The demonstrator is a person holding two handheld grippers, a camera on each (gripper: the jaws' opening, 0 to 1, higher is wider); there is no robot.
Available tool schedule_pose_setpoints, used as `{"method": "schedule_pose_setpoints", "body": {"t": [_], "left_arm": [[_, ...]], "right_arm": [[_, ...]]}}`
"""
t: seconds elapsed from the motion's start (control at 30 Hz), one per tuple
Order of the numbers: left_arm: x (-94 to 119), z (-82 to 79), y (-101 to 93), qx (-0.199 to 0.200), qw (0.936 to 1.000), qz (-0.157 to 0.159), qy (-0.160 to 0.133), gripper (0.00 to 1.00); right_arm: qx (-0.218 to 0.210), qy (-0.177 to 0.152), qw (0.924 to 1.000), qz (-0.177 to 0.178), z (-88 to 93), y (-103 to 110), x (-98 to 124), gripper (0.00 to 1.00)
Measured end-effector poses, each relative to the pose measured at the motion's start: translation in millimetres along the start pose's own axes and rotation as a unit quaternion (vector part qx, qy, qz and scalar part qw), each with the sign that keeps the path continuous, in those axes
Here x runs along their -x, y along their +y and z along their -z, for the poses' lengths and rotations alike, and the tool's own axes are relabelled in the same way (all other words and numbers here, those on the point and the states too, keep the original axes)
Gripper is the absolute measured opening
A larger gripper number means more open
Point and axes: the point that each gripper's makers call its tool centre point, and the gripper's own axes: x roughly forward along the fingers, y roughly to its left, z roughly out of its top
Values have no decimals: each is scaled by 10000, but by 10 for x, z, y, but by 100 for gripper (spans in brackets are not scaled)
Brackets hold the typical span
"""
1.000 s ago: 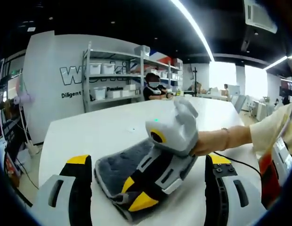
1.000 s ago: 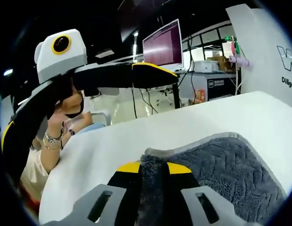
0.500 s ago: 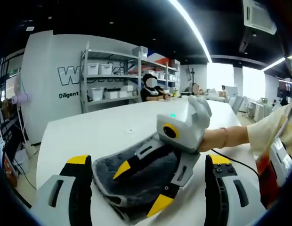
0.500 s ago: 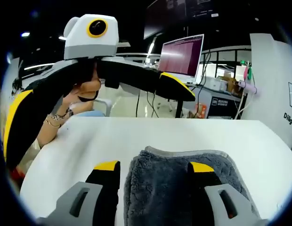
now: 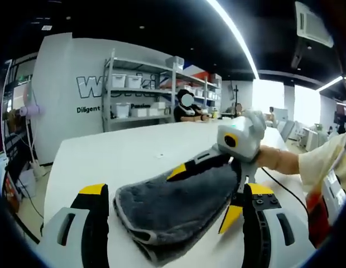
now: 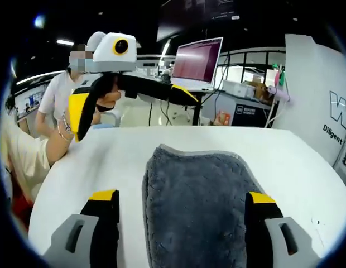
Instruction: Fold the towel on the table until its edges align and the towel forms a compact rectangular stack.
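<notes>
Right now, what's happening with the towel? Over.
Left gripper open. Right gripper open, off the cloth. Gray towel folded flat on white table. Nothing blocking.

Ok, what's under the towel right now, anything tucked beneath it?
The grey towel lies folded on the white table, its stacked layers showing at the near edge. Nothing sticks out from beneath it, but anything between the layers is covered. Both grippers are open and off it.

The left claw [image 5: 173,223] stood with its jaws spread wide, gripping nothing. The right claw [image 6: 181,223] was likewise agape and empty; in the left gripper view it hung raised, held from the right by a hand [image 5: 272,158] with a pale sleeve.
</notes>
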Motion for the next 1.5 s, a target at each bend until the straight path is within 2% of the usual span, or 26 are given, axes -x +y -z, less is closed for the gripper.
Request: {"method": "schedule_pose_setpoints", "body": {"t": [0.43, 0.83, 1.13, 1.27, 1.5], "left_arm": [[-83, 111, -34, -121, 9997, 13, 222, 98], [-107, 166, -16, -140, 9994, -2, 325, 98], [-128, 199, -64, -222, 9990, 20, 386, 98], [-136, 223, -75, -228, 9989, 25, 417, 98], [-149, 220, -19, -244, 9987, 1, 459, 98]], "right_arm": [[-370, 16, 9967, 717, 298, -292, 727, 99], [-790, -251, 9888, 1243, 555, -429, 1371, 99], [-990, -409, 9832, 1481, 677, -465, 1707, 99], [-1238, -580, 9784, 1549, 698, -510, 1840, 97], [-1371, -615, 9750, 1639, 797, -588, 1944, 99]]}}
